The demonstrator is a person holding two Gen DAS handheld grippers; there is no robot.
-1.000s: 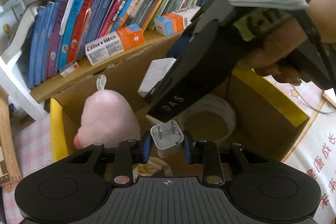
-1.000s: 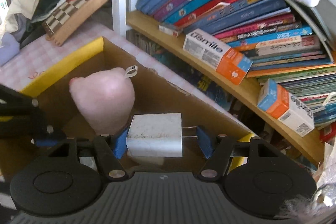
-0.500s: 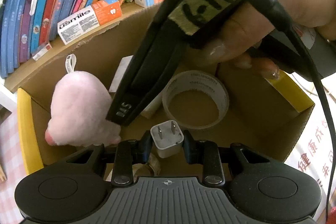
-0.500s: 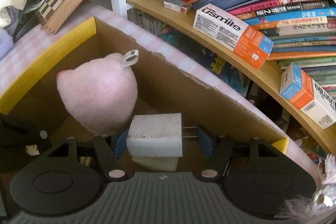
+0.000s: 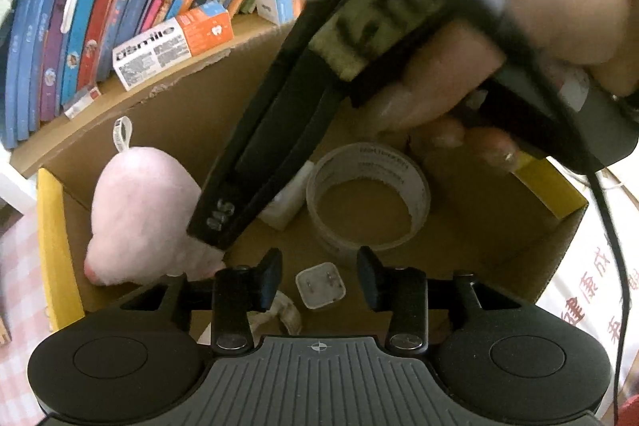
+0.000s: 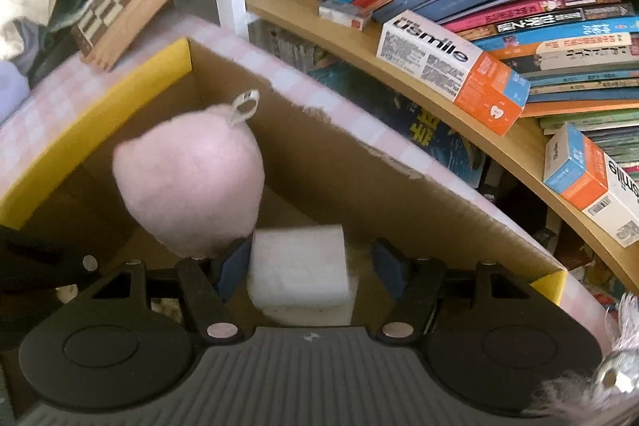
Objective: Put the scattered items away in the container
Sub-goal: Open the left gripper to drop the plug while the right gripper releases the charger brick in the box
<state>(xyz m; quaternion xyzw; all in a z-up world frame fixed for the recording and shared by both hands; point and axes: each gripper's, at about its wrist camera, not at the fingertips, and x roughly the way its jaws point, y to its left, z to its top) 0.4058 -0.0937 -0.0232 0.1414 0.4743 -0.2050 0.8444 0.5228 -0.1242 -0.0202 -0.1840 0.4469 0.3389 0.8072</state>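
Both grippers hang over an open cardboard box point(image 5: 551, 186) with yellow flaps point(image 6: 80, 118). My left gripper point(image 5: 319, 276) is opening. The small white plug point(image 5: 319, 285) lies loose below it, clear of both pads. In my right gripper point(image 6: 310, 263) a larger white charger block point(image 6: 299, 270) is blurred and sits low. A gap shows at its right pad, so it is not gripped. A pink plush point(image 5: 147, 210) point(image 6: 191, 186) and a tape roll point(image 5: 375, 158) lie inside the box. The right gripper's fingers point(image 5: 215, 222) cross the left wrist view, held by a hand point(image 5: 519, 38).
Behind the box is a wooden bookshelf with leaning books and toothpaste cartons point(image 5: 171, 46) point(image 6: 451, 66). A checkered wooden board point(image 6: 131, 6) and piled clothes lie at the back left. Pink checked cloth point(image 5: 16, 266) covers the surface around the box.
The left jaws have spread, and the small plug has dropped out from between them. The white block has slipped lower between the right jaws, and its prongs no longer show.
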